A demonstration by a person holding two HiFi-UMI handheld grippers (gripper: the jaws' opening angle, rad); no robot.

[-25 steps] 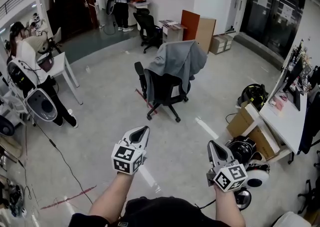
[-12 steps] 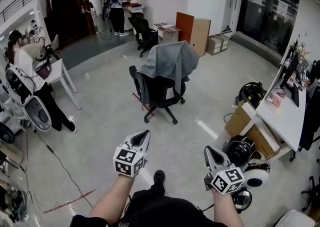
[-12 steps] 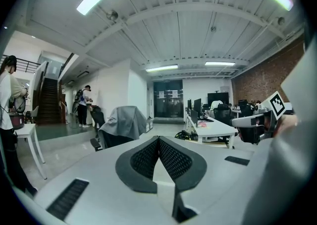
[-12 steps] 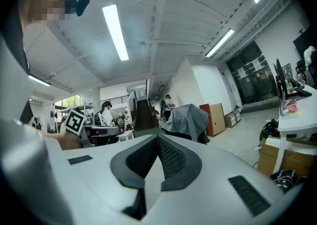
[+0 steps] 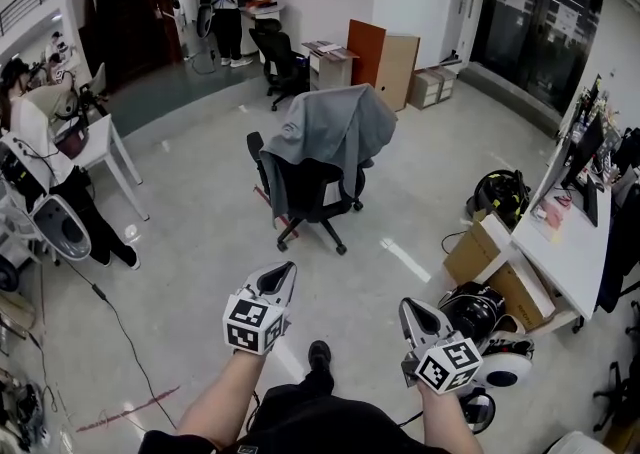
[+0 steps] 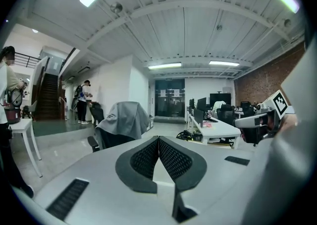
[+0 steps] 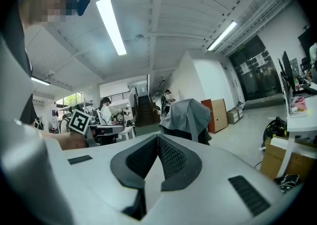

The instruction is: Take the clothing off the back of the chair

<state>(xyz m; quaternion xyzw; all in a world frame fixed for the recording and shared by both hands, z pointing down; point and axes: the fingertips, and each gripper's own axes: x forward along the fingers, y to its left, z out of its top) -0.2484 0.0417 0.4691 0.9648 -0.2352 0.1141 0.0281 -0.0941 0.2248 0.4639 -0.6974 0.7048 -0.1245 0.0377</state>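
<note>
Nearest, at the lower edge of the head view, the left gripper (image 5: 288, 268) and right gripper (image 5: 406, 304) are held empty, each pair of jaws closed tip to tip on nothing. Well ahead across the floor (image 5: 200, 237), lying closer to the left gripper's line, the grey clothing (image 5: 330, 132) is draped over the top edge of the chair (image 5: 305, 189) back, long axis hanging downward; its far side and the backrest beneath are hidden.

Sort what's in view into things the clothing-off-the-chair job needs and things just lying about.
For the job: grey garment draped over the back of the black office chair; left gripper and right gripper, both shut and empty.
Lying about: cardboard boxes, white desk, far black chair, white table.
</note>
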